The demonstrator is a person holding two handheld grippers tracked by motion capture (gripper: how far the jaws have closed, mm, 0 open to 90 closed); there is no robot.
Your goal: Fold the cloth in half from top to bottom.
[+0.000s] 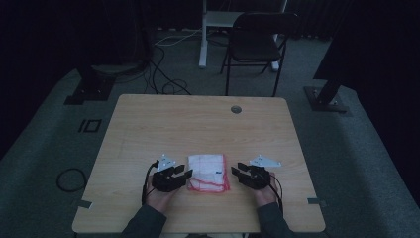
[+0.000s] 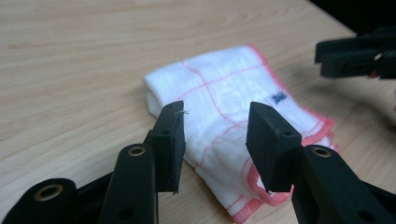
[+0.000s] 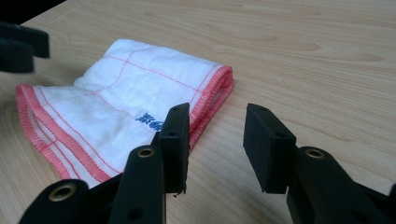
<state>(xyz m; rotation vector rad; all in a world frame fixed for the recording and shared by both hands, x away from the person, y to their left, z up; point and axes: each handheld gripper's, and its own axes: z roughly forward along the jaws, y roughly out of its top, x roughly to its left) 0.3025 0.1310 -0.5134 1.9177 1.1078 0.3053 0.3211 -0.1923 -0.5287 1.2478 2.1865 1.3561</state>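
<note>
One wooden table (image 1: 148, 124) fills the middle of the high view. Low at its centre lies a folded white cloth (image 1: 208, 172) with red edging. Just beside it, the left gripper (image 1: 184, 174) and right gripper (image 1: 236, 170) flank it, jaws spread, gripping nothing.

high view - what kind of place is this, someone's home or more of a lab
Most likely a lab or recording studio, not a home. A bare wooden table stands on grey carpet with dark curtains around, loose cables trail across the floor, and black stand bases flank the table. A folding chair sits behind.
</note>
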